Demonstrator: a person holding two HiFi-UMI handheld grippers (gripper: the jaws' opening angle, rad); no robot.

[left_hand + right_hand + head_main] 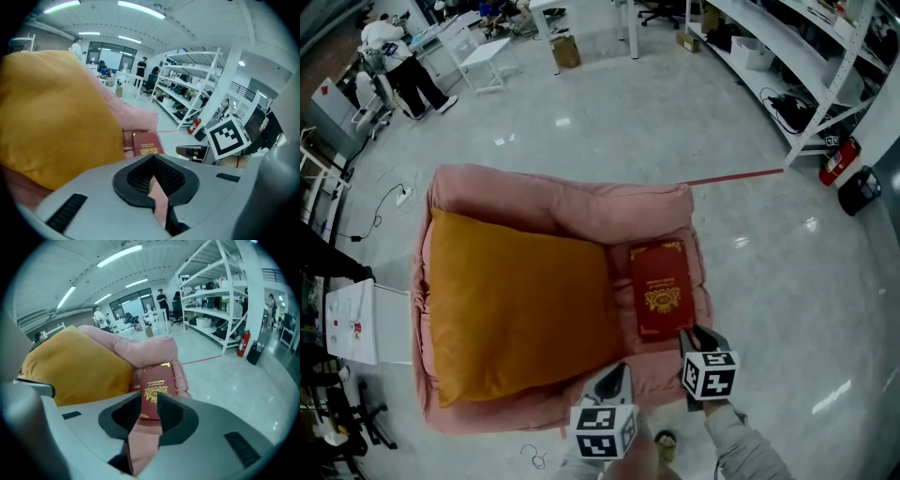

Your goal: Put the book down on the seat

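One red book (662, 289) flat on pink seat (572, 211), beside orange cushion (511, 309)

Red gold-crested book (661, 289), pink seat (562, 202), orange cushion (511, 309)

Gold lettering on red book (661, 289) cover: unreadable.
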